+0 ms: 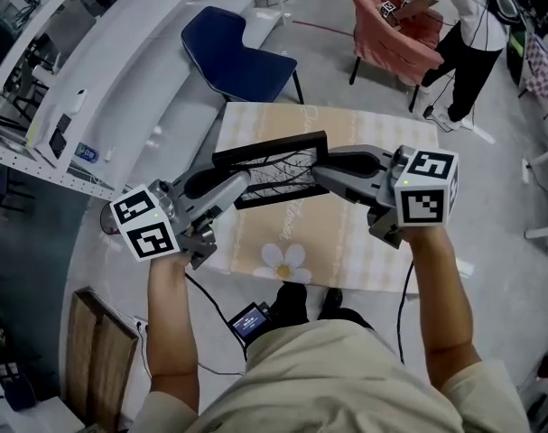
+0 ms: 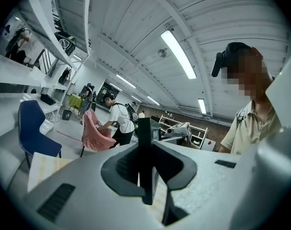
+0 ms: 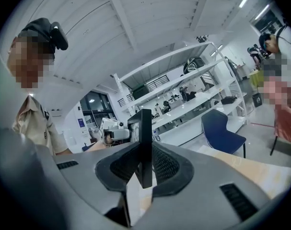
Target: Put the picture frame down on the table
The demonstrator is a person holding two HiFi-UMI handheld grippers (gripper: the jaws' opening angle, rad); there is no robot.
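A black picture frame (image 1: pixel 272 171) with a branch drawing hangs over the small table (image 1: pixel 346 251), which has a beige flowered cloth. My left gripper (image 1: pixel 240 182) is shut on the frame's left edge, and my right gripper (image 1: pixel 320 171) is shut on its right edge. In the left gripper view the frame's black edge (image 2: pixel 146 157) stands upright between the pads of the left gripper (image 2: pixel 146 176). The right gripper view shows the same: the frame's edge (image 3: pixel 145 143) clamped in the right gripper (image 3: pixel 145 171).
A blue chair (image 1: pixel 239 57) stands at the table's far side. A pink chair (image 1: pixel 391 34) and a standing person (image 1: pixel 468 39) are at the back right. A long white bench (image 1: pixel 120 70) runs along the left. A wooden board (image 1: pixel 97 359) leans at the lower left.
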